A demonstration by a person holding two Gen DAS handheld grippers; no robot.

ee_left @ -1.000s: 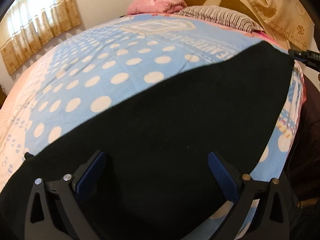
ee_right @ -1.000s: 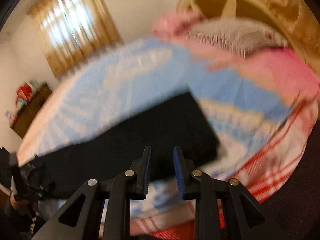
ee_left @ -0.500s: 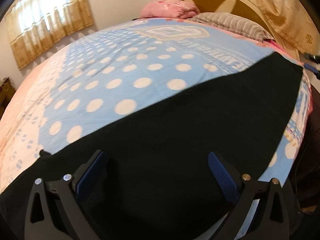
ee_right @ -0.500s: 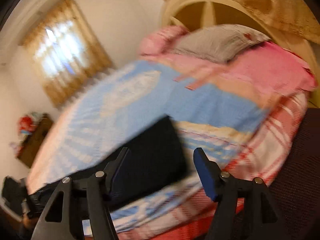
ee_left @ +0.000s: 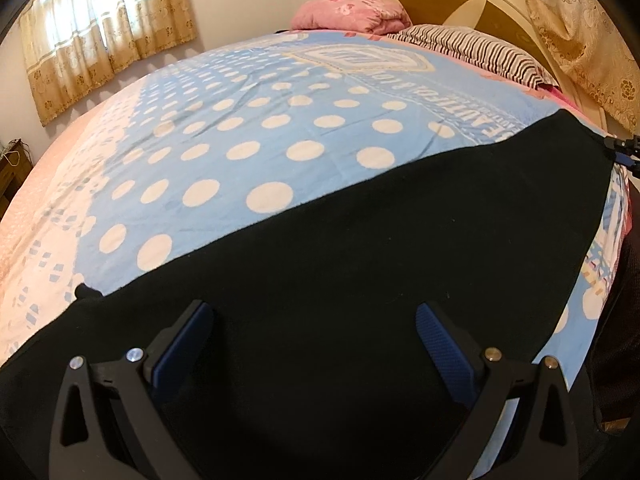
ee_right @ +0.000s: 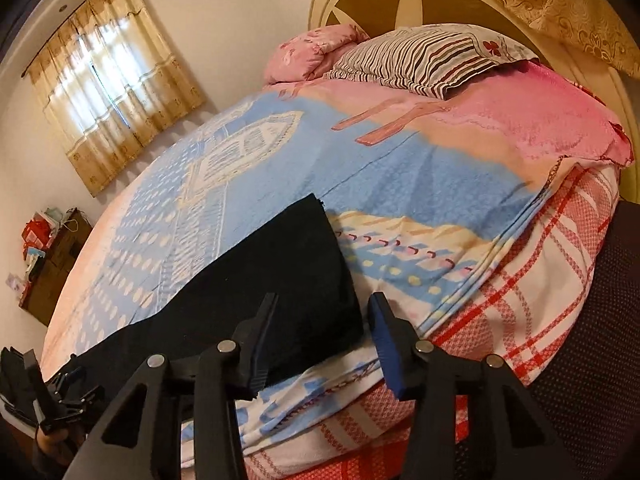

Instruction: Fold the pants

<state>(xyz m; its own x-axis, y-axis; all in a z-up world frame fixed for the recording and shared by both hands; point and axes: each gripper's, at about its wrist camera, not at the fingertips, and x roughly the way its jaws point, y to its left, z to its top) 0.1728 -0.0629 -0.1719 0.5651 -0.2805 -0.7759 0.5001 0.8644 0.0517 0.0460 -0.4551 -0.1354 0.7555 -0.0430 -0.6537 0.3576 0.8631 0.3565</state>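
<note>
Black pants (ee_left: 360, 264) lie flat in a long band across the near side of the bed; they also show in the right wrist view (ee_right: 248, 292). My left gripper (ee_left: 312, 328) is open and empty, just above the pants near their left end. My right gripper (ee_right: 324, 320) is open and empty, over the right end's near corner. The right gripper's tip shows at the far right edge of the left wrist view (ee_left: 624, 152). The left gripper shows at the lower left of the right wrist view (ee_right: 44, 400).
The bed has a blue polka-dot cover (ee_left: 260, 132). A striped pillow (ee_right: 420, 60) and a pink pillow (ee_right: 308, 52) lie by the headboard (ee_right: 392, 4). A curtained window (ee_right: 108, 80) and a wooden cabinet (ee_right: 52, 256) stand beyond the bed. A dark chair (ee_right: 600, 320) is at the right.
My right gripper has opened from nearly shut and drawn back from the pants' end. The left gripper has stayed open over the pants, with the view shifting slightly.
</note>
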